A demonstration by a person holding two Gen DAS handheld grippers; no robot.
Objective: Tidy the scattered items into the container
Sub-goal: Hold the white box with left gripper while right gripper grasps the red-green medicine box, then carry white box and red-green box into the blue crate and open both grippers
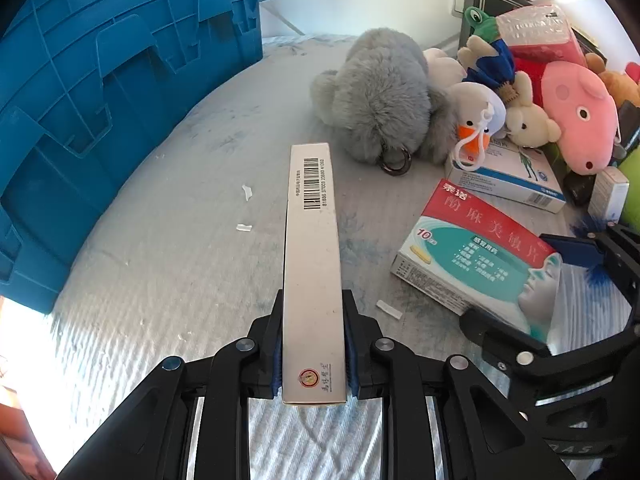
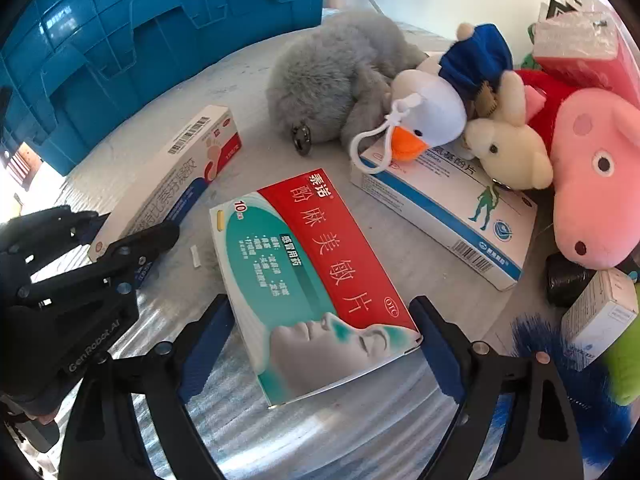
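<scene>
My left gripper [image 1: 313, 312] is shut on a long white medicine box [image 1: 312, 248] with a barcode, held on its narrow edge just above the bed; the box also shows in the right wrist view [image 2: 176, 176]. My right gripper [image 2: 322, 316] is open, its jaws on either side of a red and teal medicine box [image 2: 316, 280] lying flat; that box shows in the left wrist view [image 1: 480, 256]. The blue plastic container [image 1: 100, 100] stands at the far left, also visible in the right wrist view [image 2: 140, 40].
A grey plush [image 1: 384, 100], a white duck plush [image 2: 428, 116], a cream bear [image 2: 508, 152], a pink pig plush [image 2: 600, 184] and a blue-striped white box [image 2: 444, 216] lie piled at the right. Small paper scraps [image 1: 245, 192] lie on the pale bedsheet.
</scene>
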